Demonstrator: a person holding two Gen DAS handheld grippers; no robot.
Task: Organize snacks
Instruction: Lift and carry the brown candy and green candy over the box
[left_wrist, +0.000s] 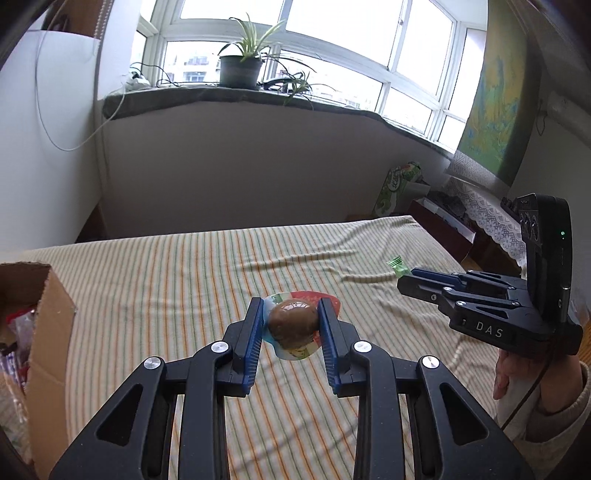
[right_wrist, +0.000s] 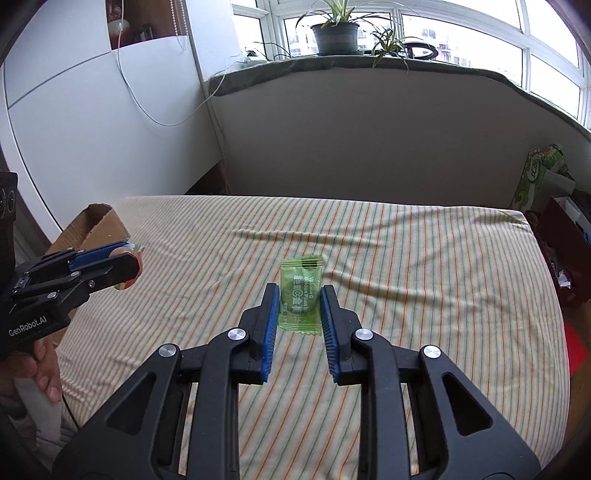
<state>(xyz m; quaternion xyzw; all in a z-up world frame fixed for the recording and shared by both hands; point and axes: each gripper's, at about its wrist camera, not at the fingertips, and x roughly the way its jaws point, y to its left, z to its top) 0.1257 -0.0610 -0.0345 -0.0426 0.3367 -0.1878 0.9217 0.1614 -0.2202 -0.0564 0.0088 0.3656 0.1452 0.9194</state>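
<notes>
My left gripper (left_wrist: 291, 319) is shut on a brown egg-shaped snack in a clear and coloured wrapper (left_wrist: 292, 324), held above the striped bed cover (left_wrist: 184, 280). It also shows in the right wrist view (right_wrist: 127, 267), at the left, with the snack (right_wrist: 127, 254) between its jaws. My right gripper (right_wrist: 299, 304) is shut on a green plum candy packet (right_wrist: 300, 293), its blue pads against both sides of the packet. In the left wrist view the right gripper (left_wrist: 408, 278) is at the right, with the packet's green end (left_wrist: 398, 266) sticking out.
An open cardboard box (left_wrist: 44, 325) holding several snack packets stands at the left edge of the bed; it also shows in the right wrist view (right_wrist: 98, 225). A green carton (right_wrist: 535, 177) and clutter stand beyond the bed's right side. A wall and window ledge lie behind.
</notes>
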